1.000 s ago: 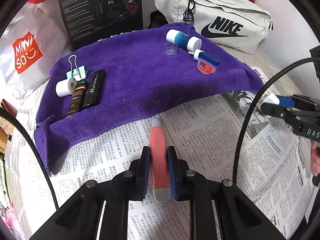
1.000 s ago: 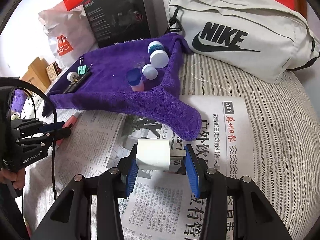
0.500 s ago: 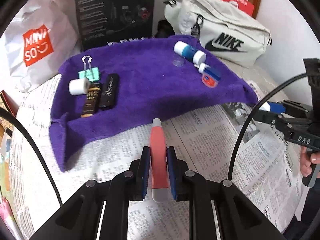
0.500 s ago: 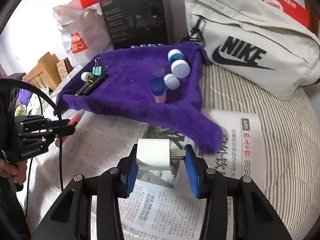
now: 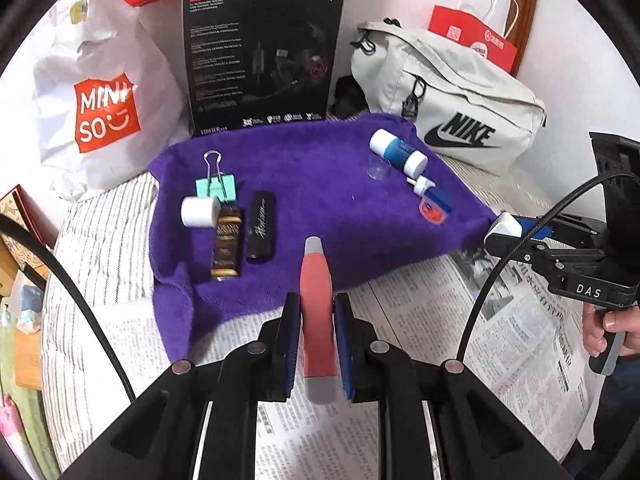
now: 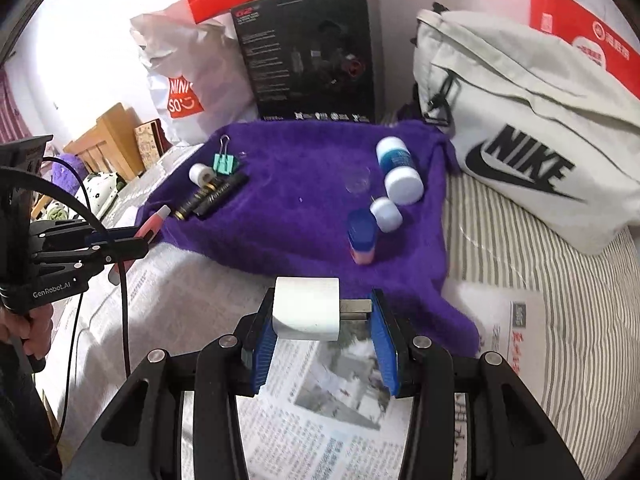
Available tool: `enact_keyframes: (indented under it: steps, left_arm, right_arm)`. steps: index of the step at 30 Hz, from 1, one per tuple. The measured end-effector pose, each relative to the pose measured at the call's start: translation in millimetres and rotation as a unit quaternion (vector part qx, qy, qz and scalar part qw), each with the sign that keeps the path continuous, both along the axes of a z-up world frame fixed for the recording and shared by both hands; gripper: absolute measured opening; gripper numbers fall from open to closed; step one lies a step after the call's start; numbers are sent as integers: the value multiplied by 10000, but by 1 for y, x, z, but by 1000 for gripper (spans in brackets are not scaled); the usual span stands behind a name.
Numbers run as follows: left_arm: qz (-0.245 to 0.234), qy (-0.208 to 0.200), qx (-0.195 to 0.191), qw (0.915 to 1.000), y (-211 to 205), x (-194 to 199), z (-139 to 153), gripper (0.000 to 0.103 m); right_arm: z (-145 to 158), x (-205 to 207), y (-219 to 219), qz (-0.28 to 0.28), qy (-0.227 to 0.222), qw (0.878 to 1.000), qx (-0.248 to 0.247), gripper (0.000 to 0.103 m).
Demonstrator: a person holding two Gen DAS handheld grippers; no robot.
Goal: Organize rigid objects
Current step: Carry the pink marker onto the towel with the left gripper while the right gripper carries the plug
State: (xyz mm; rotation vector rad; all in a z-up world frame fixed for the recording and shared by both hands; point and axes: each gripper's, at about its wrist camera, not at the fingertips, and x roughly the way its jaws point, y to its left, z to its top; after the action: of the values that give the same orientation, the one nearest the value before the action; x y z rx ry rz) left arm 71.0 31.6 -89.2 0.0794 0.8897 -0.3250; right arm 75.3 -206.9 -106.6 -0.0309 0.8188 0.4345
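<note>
Purple towel (image 5: 320, 184): lay over newspaper (image 5: 440, 320) on the striped bedding.
Towel's left end: green binder clip (image 5: 216, 186), white roll (image 5: 199, 211), two dark tubes (image 5: 244, 240) side by side.
Towel's right end: blue-and-white bottle (image 5: 398, 152), small clear cup, blue-capped jar (image 5: 434, 206).
Behind: Miniso bag (image 5: 104, 116), black box (image 5: 260, 60), Nike bag (image 5: 448, 92).
Left gripper (image 5: 316, 340): clamped on a pink tube (image 5: 316, 312), nozzle pointing at the towel.
Right gripper (image 6: 322, 336): pinched a white plug adapter (image 6: 306, 314), prongs against the right pad, above the towel's near edge.

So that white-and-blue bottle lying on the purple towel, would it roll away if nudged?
Probably a little. The white-and-blue bottle is round and lies on its side, so a sideways push should turn it. The fuzzy purple towel would likely slow it. It looks like rigid plastic, so it should not flex.
</note>
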Motion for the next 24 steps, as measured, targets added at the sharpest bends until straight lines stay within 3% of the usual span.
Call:
enact_keyframes:
  steps: [11,24]
  left_arm:
    - [128,23,-178,9998,11,38,8,17]
    - [12,401,-153,9991,-8,94,-10,17]
  right_arm:
    - [14,27,9,19,-158,9999,-5,43]
    - [16,47,7,18,-251,9996,-86,43]
